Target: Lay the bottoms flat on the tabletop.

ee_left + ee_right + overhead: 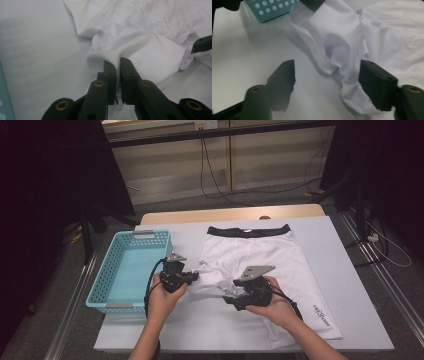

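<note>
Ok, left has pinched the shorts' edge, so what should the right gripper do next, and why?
Probably close the right gripper on the bunched fold of the white shorts. Its fingers stand open with the cloth edge between them, while the left gripper is already shut on the same leg, so both would then hold it.

The white cloth shorts [260, 265] look smooth and matt, with a finely perforated mesh panel. The turquoise plastic basket [107, 285] has perforated walls. The pale grey worktop [345, 270] is smooth, faintly glossy.
</note>
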The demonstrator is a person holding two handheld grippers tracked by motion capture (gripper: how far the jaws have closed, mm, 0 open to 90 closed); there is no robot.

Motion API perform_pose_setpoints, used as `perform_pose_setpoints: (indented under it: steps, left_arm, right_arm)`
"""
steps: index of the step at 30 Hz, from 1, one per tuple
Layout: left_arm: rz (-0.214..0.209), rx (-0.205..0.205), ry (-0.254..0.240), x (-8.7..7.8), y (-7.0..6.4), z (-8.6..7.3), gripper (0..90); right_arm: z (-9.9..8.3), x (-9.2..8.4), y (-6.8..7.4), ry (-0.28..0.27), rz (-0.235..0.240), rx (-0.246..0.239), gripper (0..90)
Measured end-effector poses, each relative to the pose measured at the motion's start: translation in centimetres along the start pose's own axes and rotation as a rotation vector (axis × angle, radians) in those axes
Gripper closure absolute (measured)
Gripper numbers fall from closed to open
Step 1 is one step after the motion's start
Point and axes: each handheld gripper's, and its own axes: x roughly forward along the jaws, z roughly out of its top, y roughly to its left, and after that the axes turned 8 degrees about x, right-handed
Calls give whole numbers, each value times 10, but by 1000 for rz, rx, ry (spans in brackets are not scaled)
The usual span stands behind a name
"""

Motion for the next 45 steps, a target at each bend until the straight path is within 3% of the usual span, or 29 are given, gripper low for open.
perform_pose_setpoints:
  steps: [4, 9, 17, 20, 22, 24, 27, 33, 39, 45]
  left_arm:
    - [-1, -4, 5, -3, 0, 0, 845]
    - [15, -14, -14, -7, -2, -2, 845]
    - [23, -24, -15, -14, 0, -5, 853]
    - [23, -24, -14, -14, -1, -5, 855]
    - [22, -27, -12, -14, -2, -6, 855]
    - [16, -29, -12, -14, -2, -5, 855]
    - [22, -22, -18, -16, -2, -4, 855]
    - [11, -18, -26, -15, -2, -2, 857]
    - [-5, 0, -6, -6, -8, 1, 859]
    - [-17, -2, 37, 13, -10, -4, 850]
  right_arm:
    - [-1, 8, 5, 35, 30, -30, 464]
    - [0, 23, 7, 47, 5, -63, 555]
    - [0, 43, 2, 108, -23, -73, 568]
    - [2, 45, 2, 104, -49, -73, 677]
    - [2, 46, 0, 93, -49, -60, 811]
    - [2, 45, -3, 93, -38, -43, 887]
    - [4, 38, -5, 90, -22, -30, 897]
    - [12, 10, -11, 29, 23, 23, 898]
    - [9, -13, -26, 8, 4, 66, 897]
    - [4, -14, -32, 10, -29, 77, 894]
